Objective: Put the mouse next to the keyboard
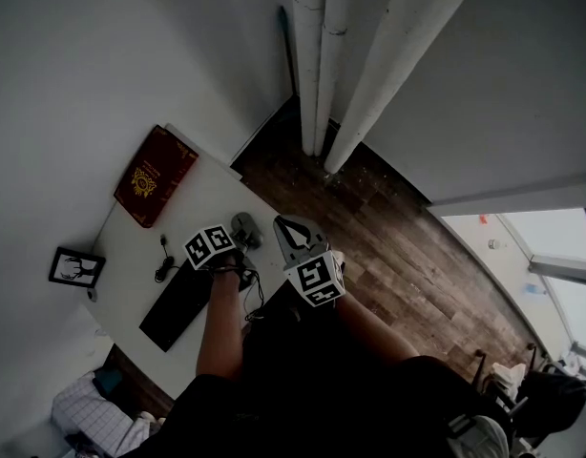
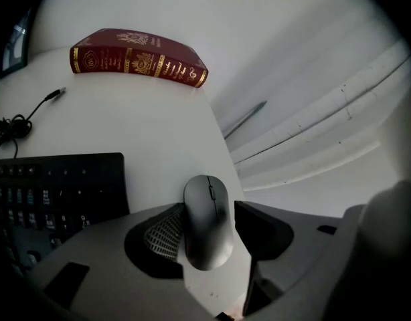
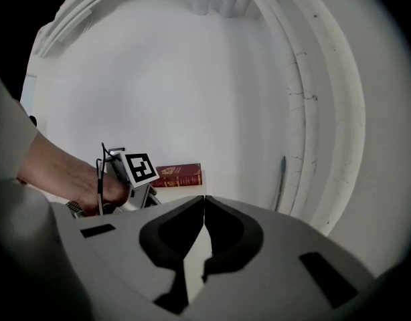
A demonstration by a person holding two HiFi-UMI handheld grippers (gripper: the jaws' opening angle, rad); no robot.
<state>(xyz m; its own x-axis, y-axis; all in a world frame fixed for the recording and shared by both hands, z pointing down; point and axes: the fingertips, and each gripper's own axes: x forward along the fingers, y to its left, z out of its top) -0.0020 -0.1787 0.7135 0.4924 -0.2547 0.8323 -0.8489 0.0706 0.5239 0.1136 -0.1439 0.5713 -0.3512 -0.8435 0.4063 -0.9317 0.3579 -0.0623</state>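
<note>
since the mouse (image 2: 207, 221) looks small, light and hard-shelled, with a smooth curved back, i judge it will squirt out if pinched high, so i'd take it low on its two long flanks, about midway along. my left gripper (image 2: 209, 208) straddles it just so, pads pressing both sides, where it lies by the table (image 2: 145, 126) edge nearest the pipes (image 2: 312, 132), just beside the keyboard (image 2: 55, 192) at its number-pad end and not touching it. my right gripper (image 3: 204, 202) hangs aside, fingers pressed together on nothing.
</note>
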